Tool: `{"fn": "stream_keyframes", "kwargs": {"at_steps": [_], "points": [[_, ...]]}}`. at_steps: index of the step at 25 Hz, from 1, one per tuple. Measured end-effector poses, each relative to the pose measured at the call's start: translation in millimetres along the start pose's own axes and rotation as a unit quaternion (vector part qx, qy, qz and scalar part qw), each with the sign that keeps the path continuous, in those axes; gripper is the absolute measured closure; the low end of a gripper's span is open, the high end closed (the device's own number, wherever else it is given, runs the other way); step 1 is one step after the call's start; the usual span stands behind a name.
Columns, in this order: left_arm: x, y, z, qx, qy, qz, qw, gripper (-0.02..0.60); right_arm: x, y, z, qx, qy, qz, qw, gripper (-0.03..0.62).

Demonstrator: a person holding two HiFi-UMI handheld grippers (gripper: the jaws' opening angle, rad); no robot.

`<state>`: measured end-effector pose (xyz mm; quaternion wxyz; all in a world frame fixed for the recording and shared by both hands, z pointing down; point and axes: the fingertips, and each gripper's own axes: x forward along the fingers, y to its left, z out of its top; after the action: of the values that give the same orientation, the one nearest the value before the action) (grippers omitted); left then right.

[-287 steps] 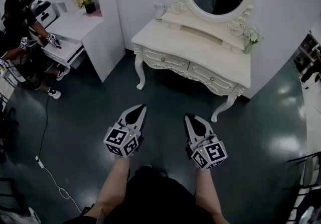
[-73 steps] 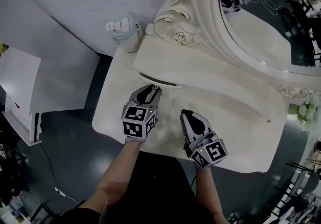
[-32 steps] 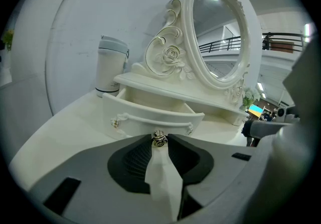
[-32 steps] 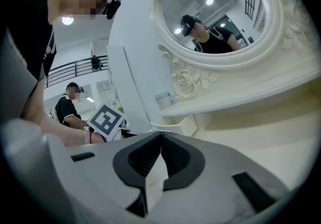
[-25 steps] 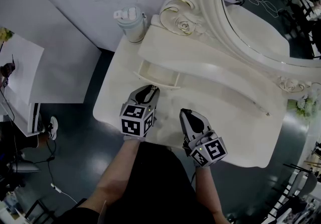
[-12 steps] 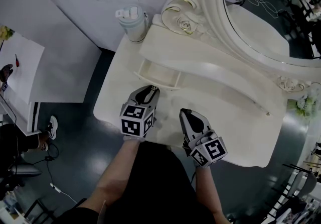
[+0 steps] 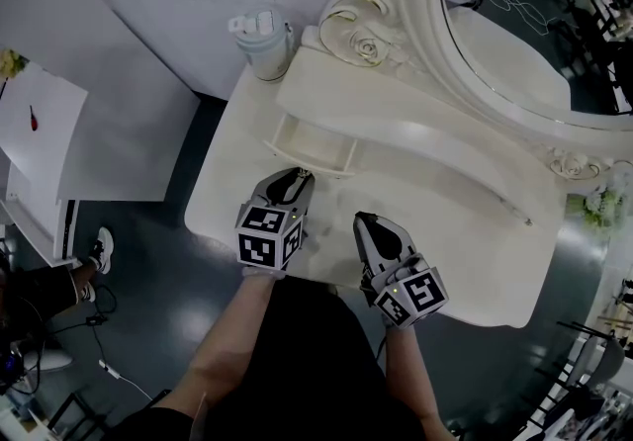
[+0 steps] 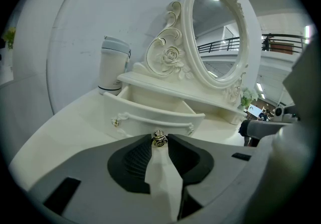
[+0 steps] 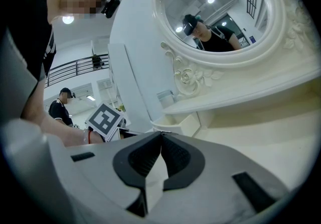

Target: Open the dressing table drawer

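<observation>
Count: 2 grippers (left gripper (image 7: 296, 174), right gripper (image 7: 362, 221)), 1 dressing table (image 7: 465, 253), 1 mirror (image 7: 504, 44), 1 drawer (image 7: 307, 144), 1 cup (image 7: 264, 48), 1 flower bunch (image 7: 599, 213).

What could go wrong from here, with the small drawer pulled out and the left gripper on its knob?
1. The left gripper pinches the small knob only at its jaw tips, so it may slip off.
2. The drawer is already well out; pulling further might bring it free of its slot.
3. The tumbler stands close beside the drawer's far corner, so a sideways swing could knock it.
</observation>
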<state>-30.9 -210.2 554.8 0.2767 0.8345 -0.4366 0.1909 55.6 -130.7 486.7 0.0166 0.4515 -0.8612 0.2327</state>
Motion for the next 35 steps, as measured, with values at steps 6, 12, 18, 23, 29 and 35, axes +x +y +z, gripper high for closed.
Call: {"fn": "stream_keyframes", "kwargs": {"at_steps": [6, 12, 18, 23, 29, 35], "points": [[-1.9, -0.5, -1.7, 0.000, 0.001, 0.000, 1.0000, 0.466, -1.4, 0.8, -0.5, -0.002, 0.000, -0.001, 1.000, 0.588], [-4.6, -1.5, -1.6, -0.001, -0.007, -0.003, 1.0000, 0.463, -3.0, 2.5, -1.9, -0.001, 0.001, -0.001, 1.000, 0.588], [-6.2, -2.1, 0.8, -0.007, -0.020, -0.011, 0.9997, 0.403, -4.8, 4.3, -3.1, -0.003, 0.002, -0.001, 1.000, 0.588], [-15.7, 2.2, 1.6, -0.011, -0.031, 0.001, 0.9995, 0.383, -6.6, 7.4, -1.2, -0.006, -0.003, 0.000, 1.000, 0.588], [-38.4, 5.0, 8.6, 0.001, -0.065, 0.023, 0.9976, 0.509, -14.3, 10.1, 7.6, -0.019, -0.016, -0.007, 1.000, 0.589], [-60.1, -12.0, 18.5, 0.003, -0.102, -0.007, 0.9947, 0.580, -26.1, 16.4, 21.4, -0.034, -0.034, -0.014, 0.999, 0.589]]}}
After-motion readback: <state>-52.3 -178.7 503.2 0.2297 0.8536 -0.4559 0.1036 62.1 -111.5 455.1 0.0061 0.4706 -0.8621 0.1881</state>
